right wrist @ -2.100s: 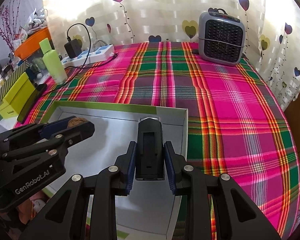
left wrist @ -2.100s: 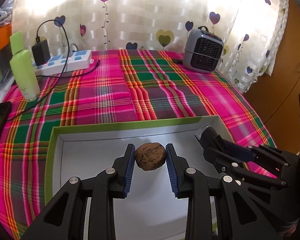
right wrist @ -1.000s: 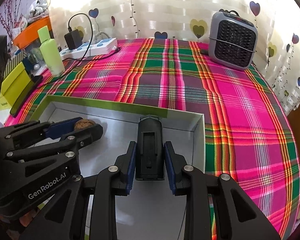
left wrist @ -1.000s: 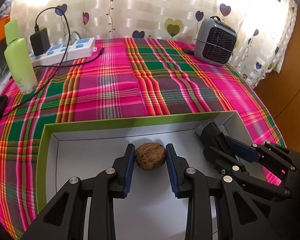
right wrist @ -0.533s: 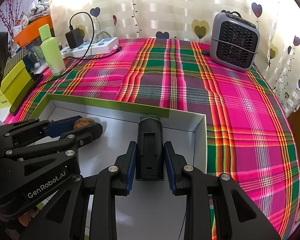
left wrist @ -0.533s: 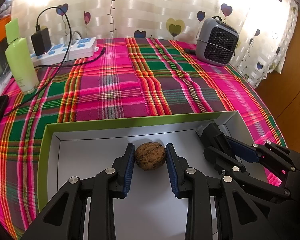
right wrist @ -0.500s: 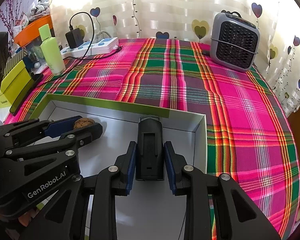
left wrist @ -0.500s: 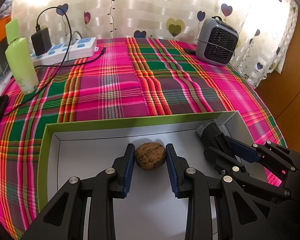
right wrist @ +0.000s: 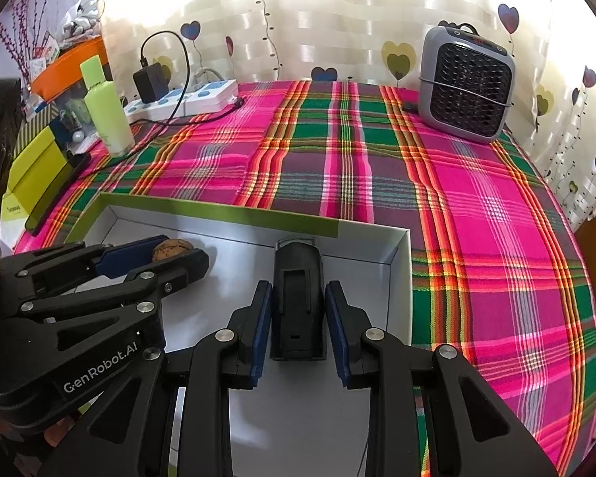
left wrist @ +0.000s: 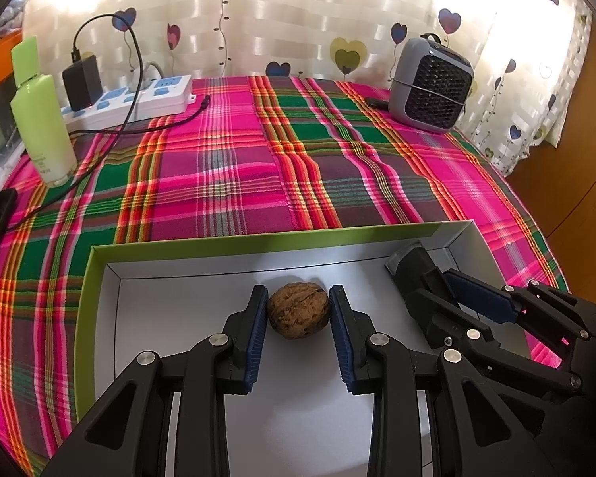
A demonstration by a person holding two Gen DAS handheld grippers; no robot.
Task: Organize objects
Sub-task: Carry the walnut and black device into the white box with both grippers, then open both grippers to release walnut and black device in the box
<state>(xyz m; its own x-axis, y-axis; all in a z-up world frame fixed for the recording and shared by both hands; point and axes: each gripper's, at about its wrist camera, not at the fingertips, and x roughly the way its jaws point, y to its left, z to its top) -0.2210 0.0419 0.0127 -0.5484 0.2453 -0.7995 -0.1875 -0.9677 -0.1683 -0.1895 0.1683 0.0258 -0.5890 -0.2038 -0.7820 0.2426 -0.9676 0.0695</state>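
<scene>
A brown walnut (left wrist: 298, 311) sits between the blue pads of my left gripper (left wrist: 298, 310), which is shut on it inside a shallow box with a green rim (left wrist: 234, 240) and white floor. My right gripper (right wrist: 298, 310) is shut on a black rectangular device (right wrist: 298, 302), held inside the same box (right wrist: 401, 262) near its far right corner. The right gripper also shows in the left wrist view (left wrist: 429, 278), and the left gripper with the walnut (right wrist: 171, 249) shows in the right wrist view. Whether either object touches the box floor I cannot tell.
The box lies on a pink and green plaid cloth (left wrist: 298, 151). At the back stand a grey fan heater (left wrist: 431, 85), a white power strip (left wrist: 139, 99) with a black charger and a green bottle (left wrist: 41, 119). Yellow-green boxes (right wrist: 31, 167) lie at the left edge.
Both grippers have sunk slightly lower into the box over the last two seconds, keeping hold of the walnut and the black device. Little has moved in the last half second.
</scene>
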